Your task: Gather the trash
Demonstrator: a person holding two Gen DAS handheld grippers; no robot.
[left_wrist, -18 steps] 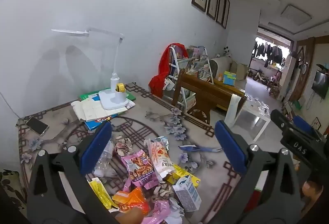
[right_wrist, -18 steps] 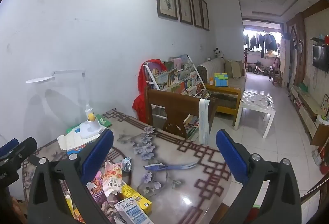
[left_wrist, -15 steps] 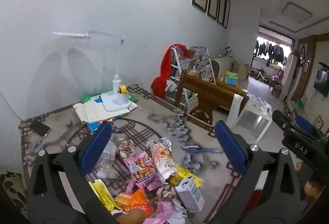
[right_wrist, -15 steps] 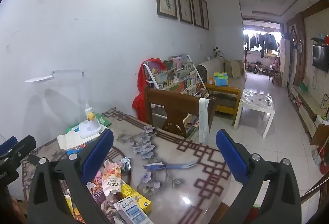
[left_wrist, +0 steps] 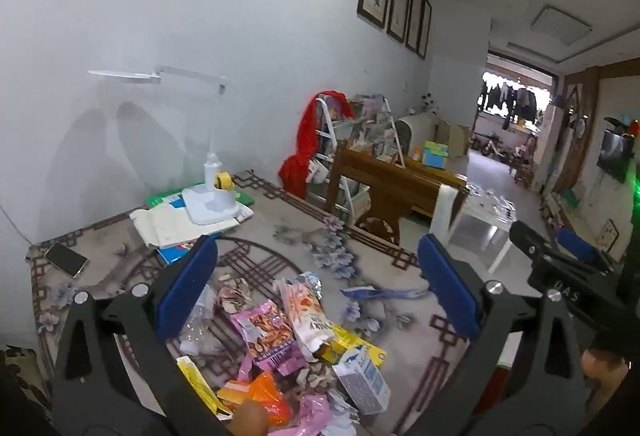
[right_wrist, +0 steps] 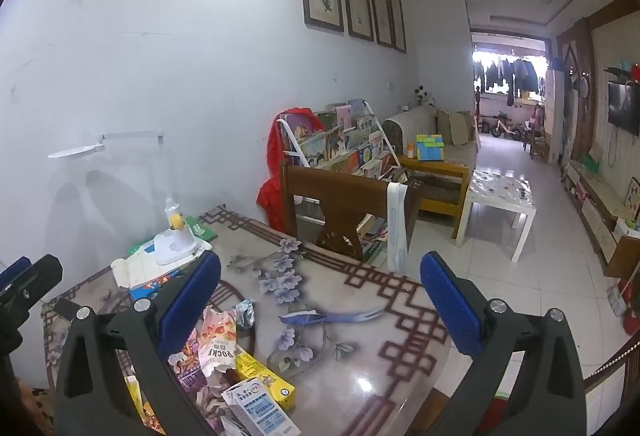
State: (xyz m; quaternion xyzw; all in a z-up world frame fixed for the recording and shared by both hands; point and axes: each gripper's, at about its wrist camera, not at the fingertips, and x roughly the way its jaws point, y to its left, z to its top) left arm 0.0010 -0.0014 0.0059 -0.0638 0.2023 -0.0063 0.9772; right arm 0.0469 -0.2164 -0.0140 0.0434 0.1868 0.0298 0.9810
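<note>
While both tools hang above the table (right_wrist: 400, 320) with nothing in them, the job looks to be at its very start; the left gripper (left_wrist: 316, 292) has its jaws spread as wide as they go and empty, and the right gripper (right_wrist: 320, 300) is the same, wide apart and holding nothing. Trash lies in a heap on the near part of the table, below and between the left gripper's blue pads (left_wrist: 186, 292): a pink snack bag (left_wrist: 266, 332), a torn pale snack packet (left_wrist: 306, 310) leaning on it, a yellow box (left_wrist: 352, 342), a small milk carton (left_wrist: 362, 380), an orange wrapper (left_wrist: 266, 396) and bits of shell and paper; a blue scrap (left_wrist: 380, 292) lies apart from the heap, further out on the table. No bin or bag for the trash shows in either view, so where it goes I cannot tell. A lamp (left_wrist: 210, 191) on papers and a phone (left_wrist: 66, 259) sit further back and are likely not trash. Next, I judge, one gripper must tip down onto a single piece at the edge of the heap, the carton or the packet being easiest; thin wrappers lying flat will need a pad slid under an edge.
</note>
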